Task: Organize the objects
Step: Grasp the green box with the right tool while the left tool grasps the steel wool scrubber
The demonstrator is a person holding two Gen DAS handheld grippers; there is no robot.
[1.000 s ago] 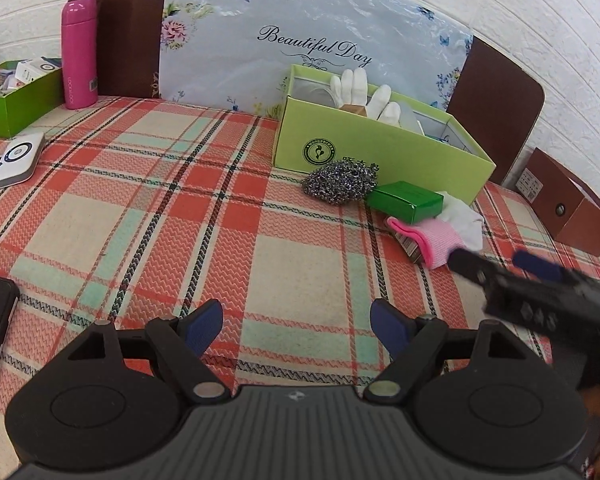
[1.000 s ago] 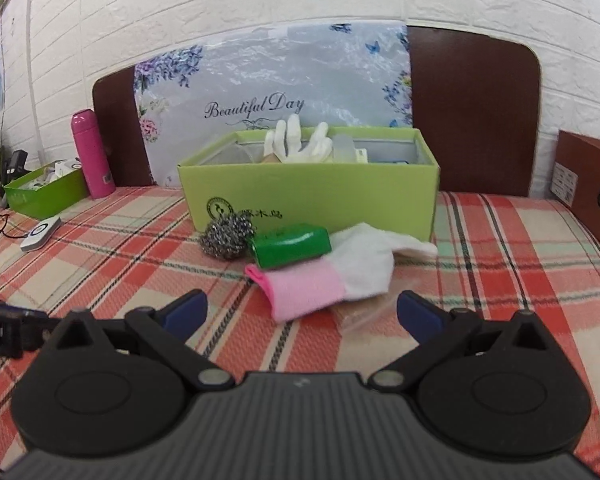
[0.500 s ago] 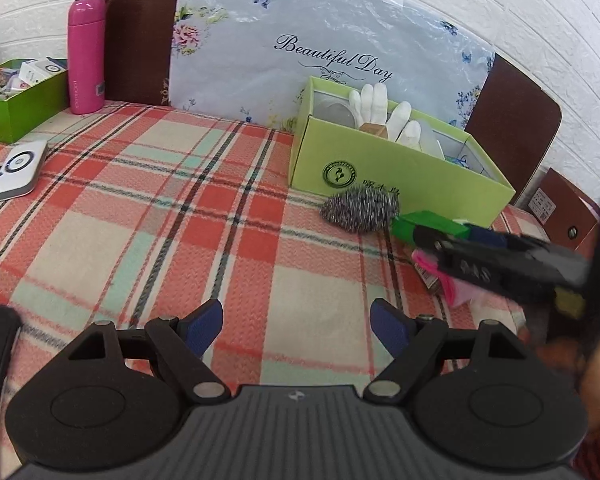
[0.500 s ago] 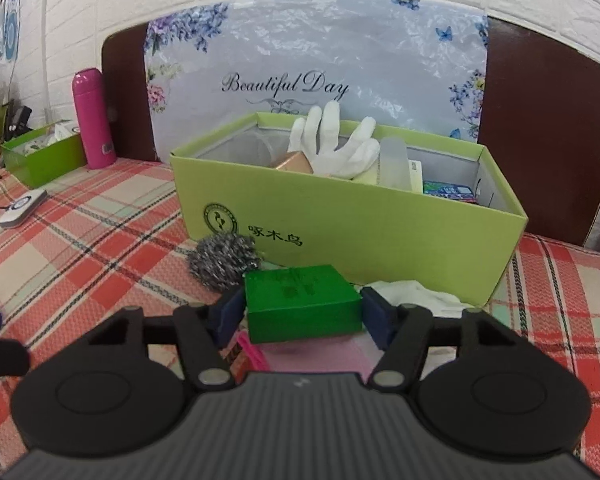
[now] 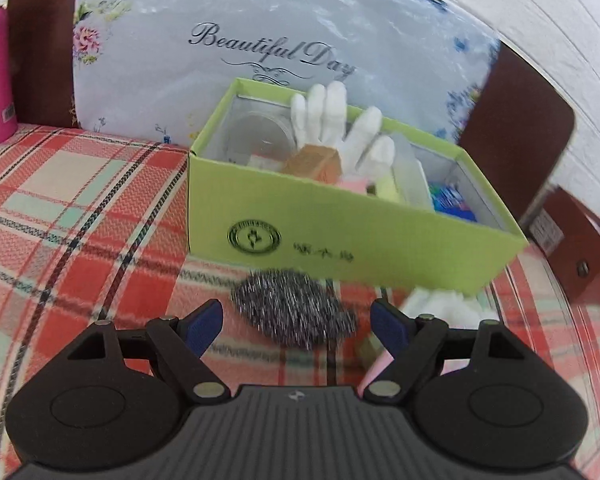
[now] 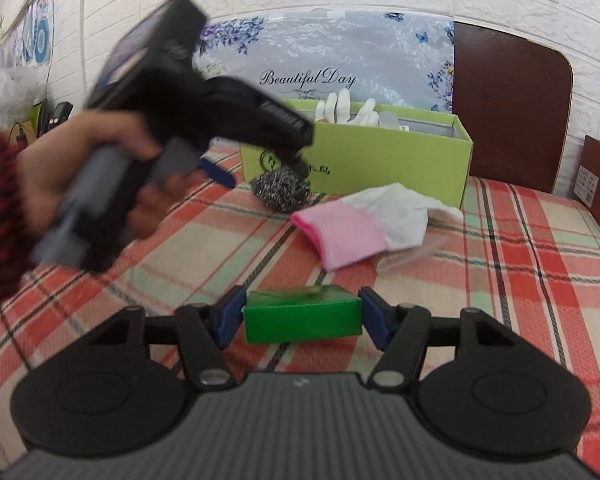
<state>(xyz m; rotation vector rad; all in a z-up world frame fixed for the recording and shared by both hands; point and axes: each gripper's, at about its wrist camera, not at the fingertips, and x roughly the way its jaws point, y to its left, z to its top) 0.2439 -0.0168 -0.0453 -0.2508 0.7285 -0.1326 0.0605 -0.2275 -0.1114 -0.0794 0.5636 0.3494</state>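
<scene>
The right gripper [image 6: 302, 314] clamps a green box [image 6: 302, 316]. The left gripper [image 5: 296, 322] gapes wide, the scourer [image 5: 294, 312] between its blue pads untouched; the lime box [image 5: 340, 232] sits at twelve o'clock.

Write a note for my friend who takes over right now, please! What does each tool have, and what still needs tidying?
Right tool: shut on the small green box, lifted clear of the cloth.
Left tool: open, holding nothing, with the steel scourer between its fingers but untouched.
The lime box by the wall already holds a white glove and other bits.
Still out on the checked cloth: the scourer and the pink-and-white glove, both in front of the lime box.
Left to do, probably: put the green box away, then the scourer and the glove.
</scene>
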